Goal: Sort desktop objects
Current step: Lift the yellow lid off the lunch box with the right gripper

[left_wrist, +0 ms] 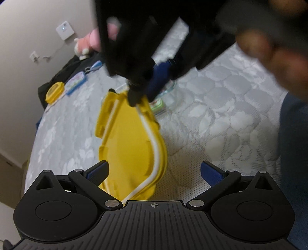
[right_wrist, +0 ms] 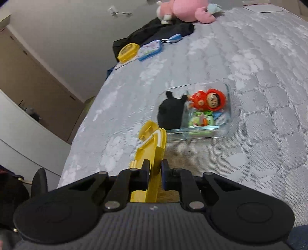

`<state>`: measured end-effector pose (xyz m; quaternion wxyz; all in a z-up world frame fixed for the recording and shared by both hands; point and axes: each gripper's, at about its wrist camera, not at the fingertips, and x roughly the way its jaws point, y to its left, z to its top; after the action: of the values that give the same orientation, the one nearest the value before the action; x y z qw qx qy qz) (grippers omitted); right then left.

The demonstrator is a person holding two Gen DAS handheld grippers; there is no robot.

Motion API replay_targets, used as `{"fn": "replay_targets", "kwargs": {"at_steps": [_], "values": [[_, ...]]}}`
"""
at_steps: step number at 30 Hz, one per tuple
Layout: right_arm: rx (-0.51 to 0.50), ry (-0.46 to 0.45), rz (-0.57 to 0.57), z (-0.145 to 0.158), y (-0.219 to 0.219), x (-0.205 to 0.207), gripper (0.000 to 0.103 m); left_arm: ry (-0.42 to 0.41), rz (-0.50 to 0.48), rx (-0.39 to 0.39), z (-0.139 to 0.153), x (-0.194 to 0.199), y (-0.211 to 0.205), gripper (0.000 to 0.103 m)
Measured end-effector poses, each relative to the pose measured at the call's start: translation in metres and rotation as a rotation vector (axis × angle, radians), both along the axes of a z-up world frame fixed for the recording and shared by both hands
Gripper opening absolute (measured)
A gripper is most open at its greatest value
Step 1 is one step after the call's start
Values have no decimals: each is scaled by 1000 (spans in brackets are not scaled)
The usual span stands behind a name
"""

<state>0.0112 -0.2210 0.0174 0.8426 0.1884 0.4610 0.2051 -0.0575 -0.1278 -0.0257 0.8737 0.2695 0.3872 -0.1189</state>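
Note:
My right gripper (right_wrist: pixel 155 173) is shut on the edge of a yellow container lid (right_wrist: pixel 152 150) with a white seal, held on edge above the grey mattress. In the left wrist view the same lid (left_wrist: pixel 132 142) hangs between my open left gripper (left_wrist: pixel 154 171) and the right gripper (left_wrist: pixel 142 96) pinching its far end. A clear glass container (right_wrist: pixel 223 132) lies just beyond the lid. It holds a red doll figure (right_wrist: pixel 209 100), a black toy (right_wrist: pixel 171 113) and a green item (right_wrist: pixel 200 121).
At the mattress's far left edge lie a small yellow-lidded container (right_wrist: pixel 128 50), a blue-rimmed case (right_wrist: pixel 150 50) and a blue keyring item (right_wrist: pixel 174 38) by dark cloth (right_wrist: pixel 154 30). A pink plush (right_wrist: pixel 184 9) sits behind. A blurred hand (left_wrist: pixel 269 53) fills the upper right.

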Motion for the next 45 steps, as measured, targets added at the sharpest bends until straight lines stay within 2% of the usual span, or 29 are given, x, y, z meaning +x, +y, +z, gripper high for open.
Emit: {"fn": "replay_targets", "kwargs": {"at_steps": [5, 8, 9, 10, 11, 12, 15, 19, 21, 22, 27, 28, 30, 34, 41, 43, 45], "values": [[22, -5, 23, 5, 2, -4, 16, -29, 33, -15, -2, 11, 3, 103], [41, -5, 29, 6, 1, -2, 17, -28, 21, -113, 5, 13, 12, 103], [43, -6, 30, 7, 1, -2, 17, -14, 18, -146, 7, 14, 15, 98], [41, -7, 31, 7, 1, -2, 17, -6, 23, -156, 7, 14, 17, 76], [36, -10, 33, 7, 1, -2, 23, -13, 34, -138, 8, 13, 17, 62], [19, -10, 25, 6, 1, -2, 26, -22, 37, -116, 8, 14, 18, 52], [-20, -10, 7, -1, 0, -1, 26, 15, 34, -144, 12, 19, 24, 49], [49, 4, -31, -9, -14, 0, 27, 8, 17, -128, 20, 22, 23, 40], [95, 6, -78, -12, -27, -1, 37, 2, 8, -136, 28, 24, 22, 36], [121, 5, -109, -13, -35, -2, 49, -4, 5, -142, 33, 25, 21, 33], [284, -10, -335, -19, -90, -15, 56, 4, -11, -215, 58, 36, 16, 24], [306, -9, -371, -22, -100, -19, 62, 0, -16, -226, 63, 37, 14, 23], [316, 2, -425, -28, -113, -23, 64, -3, -25, -252, 72, 41, 11, 21], [293, 30, -465, -40, -125, -28, 64, -1, -26, -315, 93, 54, 8, 16], [279, 65, -432, -53, -118, -27, 64, 18, -40, -434, 128, 55, 9, 11], [255, 55, -426, -52, -114, -27, 65, -21, -8, -420, 132, 62, 16, 11], [241, 51, -411, -50, -110, -28, 68, -19, 46, -418, 128, 74, 29, 11]]}}
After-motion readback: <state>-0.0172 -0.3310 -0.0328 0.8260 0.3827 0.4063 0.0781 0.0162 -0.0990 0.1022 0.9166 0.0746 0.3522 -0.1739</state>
